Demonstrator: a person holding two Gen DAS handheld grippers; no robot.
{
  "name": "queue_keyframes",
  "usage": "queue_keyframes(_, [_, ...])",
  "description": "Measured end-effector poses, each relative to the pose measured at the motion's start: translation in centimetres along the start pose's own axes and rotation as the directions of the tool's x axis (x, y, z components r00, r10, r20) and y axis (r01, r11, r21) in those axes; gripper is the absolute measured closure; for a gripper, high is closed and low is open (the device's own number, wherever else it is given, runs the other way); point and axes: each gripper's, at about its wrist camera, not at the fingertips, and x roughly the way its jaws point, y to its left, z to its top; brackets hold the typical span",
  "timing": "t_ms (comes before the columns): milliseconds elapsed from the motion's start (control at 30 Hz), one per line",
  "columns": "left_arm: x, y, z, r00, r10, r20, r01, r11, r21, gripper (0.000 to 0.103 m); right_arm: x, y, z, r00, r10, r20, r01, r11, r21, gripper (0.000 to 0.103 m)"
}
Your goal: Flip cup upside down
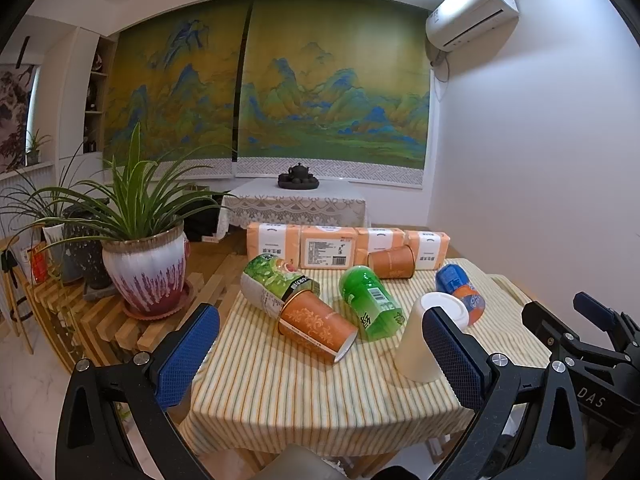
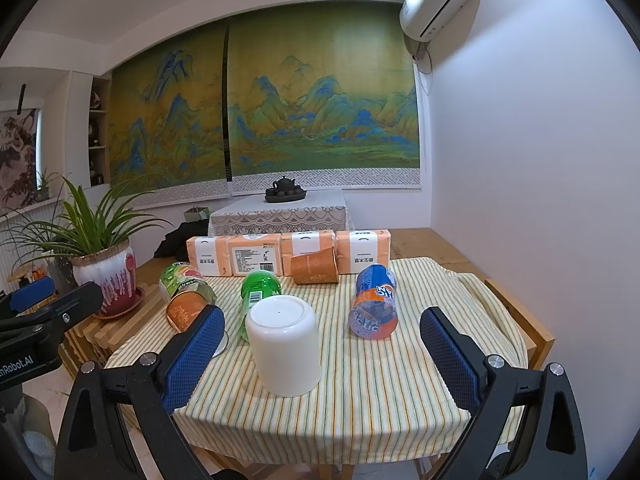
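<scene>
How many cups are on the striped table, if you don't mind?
3: white cup upside down near the front, orange cup lying at left, another orange cup lying against the tissue packs.
</scene>
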Motion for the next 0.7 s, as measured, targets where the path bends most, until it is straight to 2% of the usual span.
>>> queue_keyframes(700, [0.03,-0.18,0.08,1.0,-0.005,0.0,0.005,1.0,0.005,0.0,0.19,-0.21,-0.11,1.0,-0.005,-0.004,0.005,1.0,0.001,0.006])
